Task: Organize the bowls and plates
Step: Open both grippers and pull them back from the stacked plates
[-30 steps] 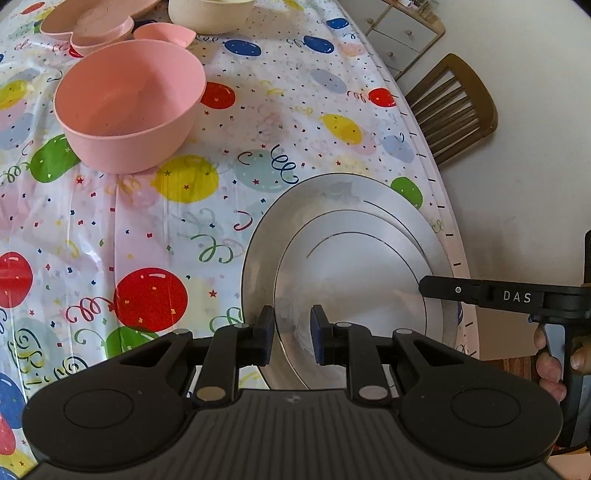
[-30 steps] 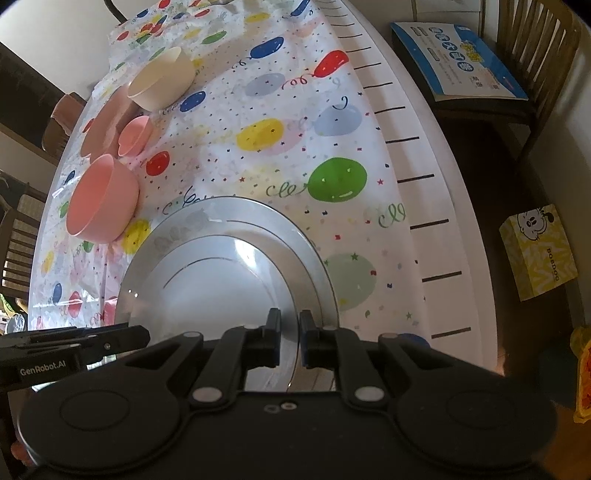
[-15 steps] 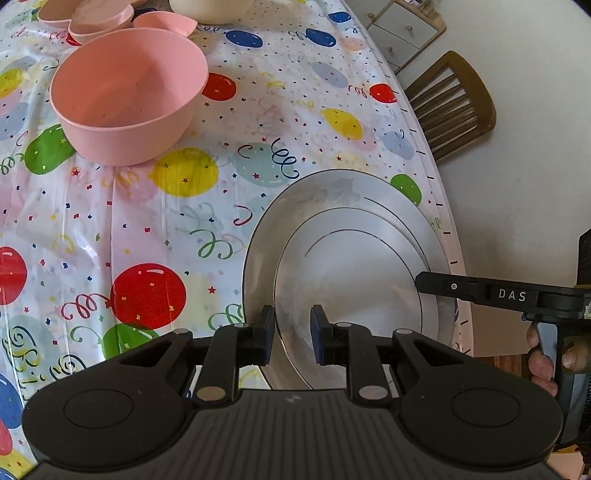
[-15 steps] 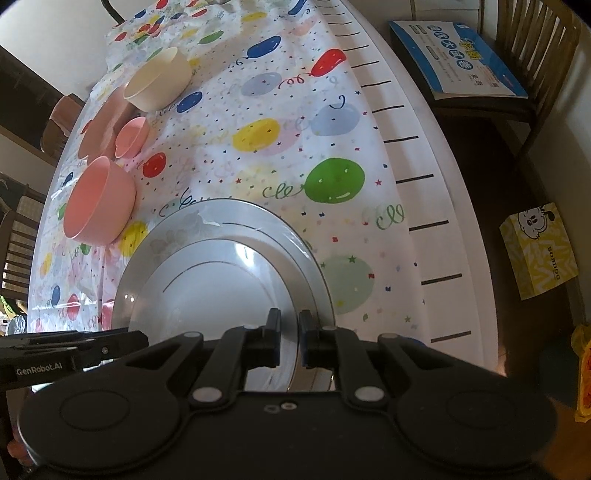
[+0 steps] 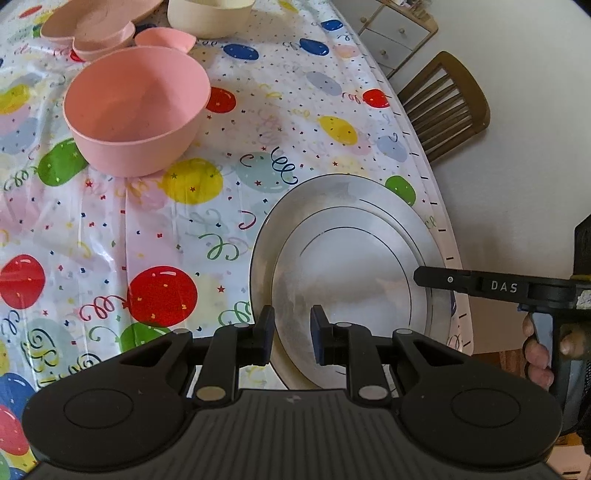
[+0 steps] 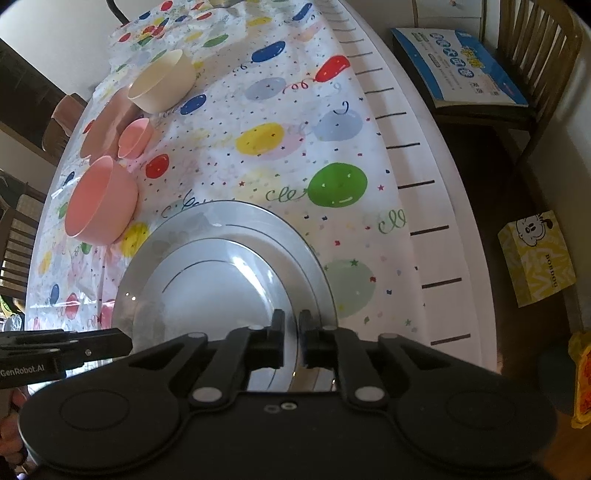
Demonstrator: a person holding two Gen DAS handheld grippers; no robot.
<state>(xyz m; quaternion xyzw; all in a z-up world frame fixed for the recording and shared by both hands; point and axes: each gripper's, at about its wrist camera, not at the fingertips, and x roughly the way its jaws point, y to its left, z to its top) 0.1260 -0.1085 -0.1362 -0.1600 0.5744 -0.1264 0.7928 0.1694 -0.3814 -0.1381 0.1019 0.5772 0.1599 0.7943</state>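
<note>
While tools (image 5: 291, 334) (image 6: 291, 338) flank plates (image 5: 351, 258), pink bowl (image 5: 136, 110) beside

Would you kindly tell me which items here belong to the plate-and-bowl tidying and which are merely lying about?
Job:
stacked silver plates
large pink bowl
small pink bowl
cream bowl
pink plate

Lying about:
yellow box
blue booklet
wooden chair

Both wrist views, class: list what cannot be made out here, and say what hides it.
- Near rims of the stacked plates: covered by the left gripper in the left view and the right gripper in the right view, so neither grip is certain.
- Flat pink plate: cut off by the left view's top edge.
- Cream bowl interior: facing away in the right view.
</note>
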